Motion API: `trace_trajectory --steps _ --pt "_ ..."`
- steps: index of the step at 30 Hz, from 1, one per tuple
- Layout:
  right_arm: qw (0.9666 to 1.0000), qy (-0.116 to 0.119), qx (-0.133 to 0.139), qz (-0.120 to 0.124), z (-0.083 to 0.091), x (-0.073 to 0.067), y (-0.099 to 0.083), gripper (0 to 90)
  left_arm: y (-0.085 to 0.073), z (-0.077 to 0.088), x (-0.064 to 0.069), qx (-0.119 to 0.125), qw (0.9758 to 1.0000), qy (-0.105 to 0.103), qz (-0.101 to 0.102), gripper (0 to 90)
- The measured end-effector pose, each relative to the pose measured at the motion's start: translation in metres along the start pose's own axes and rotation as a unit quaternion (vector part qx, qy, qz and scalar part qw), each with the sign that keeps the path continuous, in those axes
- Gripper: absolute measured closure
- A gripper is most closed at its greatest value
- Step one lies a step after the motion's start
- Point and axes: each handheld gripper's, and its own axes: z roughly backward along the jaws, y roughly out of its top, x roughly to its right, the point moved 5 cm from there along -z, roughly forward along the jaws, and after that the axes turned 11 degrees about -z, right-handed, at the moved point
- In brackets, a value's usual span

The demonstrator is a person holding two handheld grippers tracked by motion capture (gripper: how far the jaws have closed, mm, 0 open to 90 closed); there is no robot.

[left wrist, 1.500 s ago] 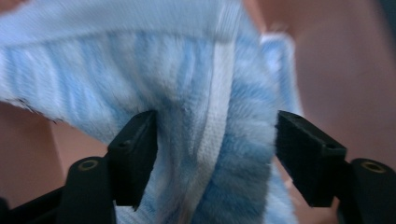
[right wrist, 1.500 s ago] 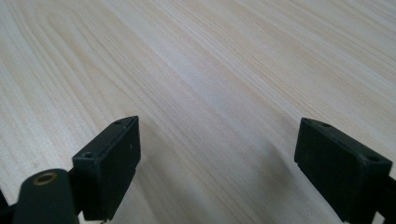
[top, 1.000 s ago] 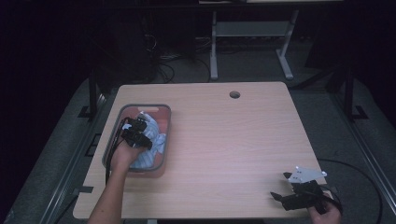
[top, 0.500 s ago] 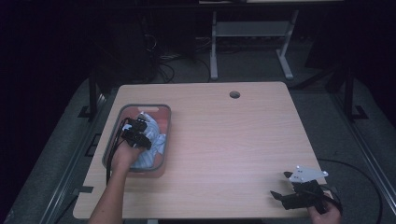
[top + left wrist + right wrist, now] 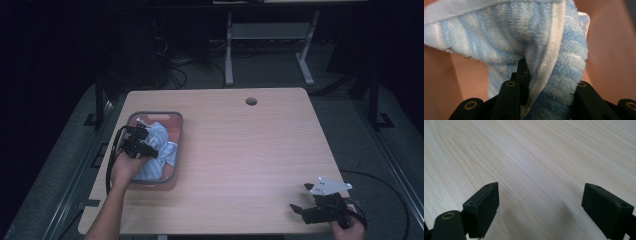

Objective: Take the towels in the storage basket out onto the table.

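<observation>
Dark room, pale wooden bench (image 5: 240, 150). At frame left, my left tongs (image 5: 141, 143) pinch the blue striped towel (image 5: 159, 150) inside the pink tray (image 5: 177, 122); right tongs (image 5: 305, 209) idle agape, lower right. Next I'd lift the towel clear.
</observation>
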Motion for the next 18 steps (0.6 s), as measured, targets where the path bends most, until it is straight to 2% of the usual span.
trace_trajectory --steps 1,2,6,11,13,15,16,17,18 --pt "1.0 -0.001 0.001 -0.001 0.0 0.0 0.0 13.8 0.0 0.006 0.0 0.017 0.9998 -0.011 0.002 70.7" --pt "1.0 -0.001 0.001 -0.001 0.0 0.0 0.0 13.8 0.0 0.006 0.0 0.017 0.9998 -0.011 0.002 70.7" --pt "1.0 -0.002 0.001 -0.001 0.001 0.0 0.0 13.9 -0.002 0.02 0.004 0.045 0.9988 -0.021 0.0 70.7" --pt "1.0 -0.004 0.004 -0.003 0.001 0.001 0.0 13.8 -0.006 0.037 0.008 0.088 0.9953 -0.042 -0.006 70.6" --pt "1.0 -0.003 0.003 -0.002 0.001 0.001 0.0 13.8 -0.007 0.039 0.008 0.092 0.9948 -0.044 -0.005 70.6" --pt "1.0 -0.005 0.003 -0.002 0.002 0.0 0.001 13.8 -0.009 0.044 0.009 0.108 0.9928 -0.052 -0.001 70.6" --pt "1.0 -0.005 0.003 -0.002 0.002 0.0 0.001 13.8 -0.009 0.044 0.009 0.108 0.9928 -0.052 -0.001 70.6" --pt "1.0 -0.006 0.004 -0.001 0.003 0.001 0.001 13.8 -0.01 0.049 0.009 0.121 0.9909 -0.059 0.001 70.5" --pt "1.0 -0.006 0.004 -0.001 0.003 0.001 0.001 13.8 -0.01 0.049 0.009 0.121 0.9909 -0.059 0.001 70.6"
